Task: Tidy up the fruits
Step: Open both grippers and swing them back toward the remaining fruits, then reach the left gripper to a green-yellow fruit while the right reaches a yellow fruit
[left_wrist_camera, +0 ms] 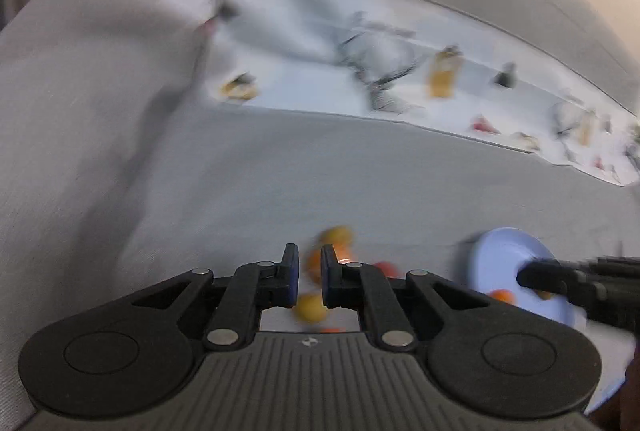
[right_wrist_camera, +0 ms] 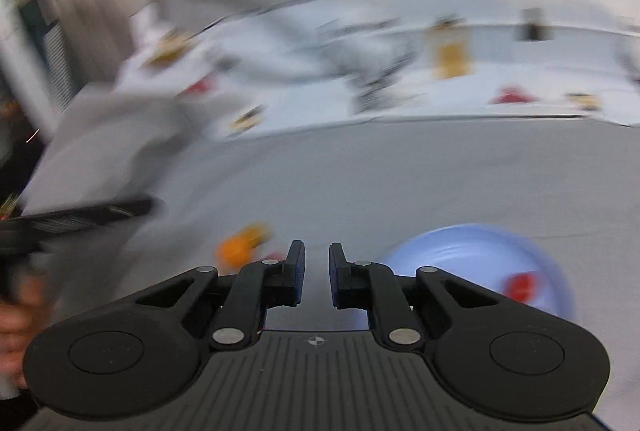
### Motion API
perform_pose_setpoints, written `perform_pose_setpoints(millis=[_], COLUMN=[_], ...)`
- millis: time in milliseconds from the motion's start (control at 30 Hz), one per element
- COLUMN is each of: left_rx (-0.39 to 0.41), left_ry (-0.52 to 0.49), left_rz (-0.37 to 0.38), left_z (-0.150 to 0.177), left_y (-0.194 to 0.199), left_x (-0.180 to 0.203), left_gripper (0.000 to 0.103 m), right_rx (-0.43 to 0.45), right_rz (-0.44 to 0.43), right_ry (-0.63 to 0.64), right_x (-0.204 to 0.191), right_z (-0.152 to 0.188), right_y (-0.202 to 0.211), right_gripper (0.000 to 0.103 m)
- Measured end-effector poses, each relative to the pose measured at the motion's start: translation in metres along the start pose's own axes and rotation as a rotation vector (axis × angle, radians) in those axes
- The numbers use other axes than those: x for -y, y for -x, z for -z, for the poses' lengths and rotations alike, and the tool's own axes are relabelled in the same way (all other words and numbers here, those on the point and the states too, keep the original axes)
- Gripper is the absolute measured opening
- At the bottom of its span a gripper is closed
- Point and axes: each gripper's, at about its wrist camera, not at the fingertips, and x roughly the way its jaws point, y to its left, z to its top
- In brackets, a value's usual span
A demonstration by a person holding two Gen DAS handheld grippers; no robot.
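Fruits lie on a grey bedcover (left_wrist_camera: pixel 360 171) that fills both views; a patterned white cloth (left_wrist_camera: pixel 320 71) runs across its far side, well beyond both claws. The pale blue plate (right_wrist_camera: pixel 460 247) sits just ahead and right of the right gripper (right_wrist_camera: pixel 317 275) and holds a red fruit (right_wrist_camera: pixel 522 285) — from the left wrist the same plate lies far right, with an orange fruit (left_wrist_camera: pixel 503 295) on it. The left gripper (left_wrist_camera: pixel 310 277) has its jaws drawn together, nothing clamped; small orange and yellow fruits (left_wrist_camera: pixel 310 307) lie on the cover just past its tips. The right gripper's jaws are likewise together and empty — a blurred orange fruit (right_wrist_camera: pixel 240 245) lies to its left.
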Motion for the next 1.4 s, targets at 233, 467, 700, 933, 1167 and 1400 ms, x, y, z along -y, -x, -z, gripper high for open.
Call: perform_pose_setpoints(millis=[233,467,700,933,1167,1400], left_rx=[-0.140,-0.180,-0.225,-0.250,-0.260,-0.261], left_ry=[0.163,0.156,0.153,0.130,0.099,0.057], left_rz=[0.118,0.123,0.112,0.091,0.076,0.055], left_z=[-0.002,0.005,0.008,0.013,0.016,0.018], left_y=[-0.024,-0.042,-0.059,-0.070,-0.077,-0.082], left_x=[-0.018,-0.020,-0.019,-0.015,-0.009,0.000], left_gripper=[0.015,0.038,0.039,0.039,0.039,0.039], right_rx=[-0.115,-0.183,-0.199,-0.213,-0.214,-0.227], right_rz=[-0.051,-0.015,-0.038,-0.033,-0.034,-0.026], right_ry=[0.194,0.199,0.221,0.197,0.199,0.209], right_x=[-0.066,-0.069,-0.075,-0.067,-0.065,-0.062], right_z=[0.008,0.028,0.033,0.042,0.048,0.050], right_y=[-0.042,-0.073,-0.088,-0.102,-0.107,-0.104], right_gripper=[0.015,0.035,0.035,0.042,0.040,0.035])
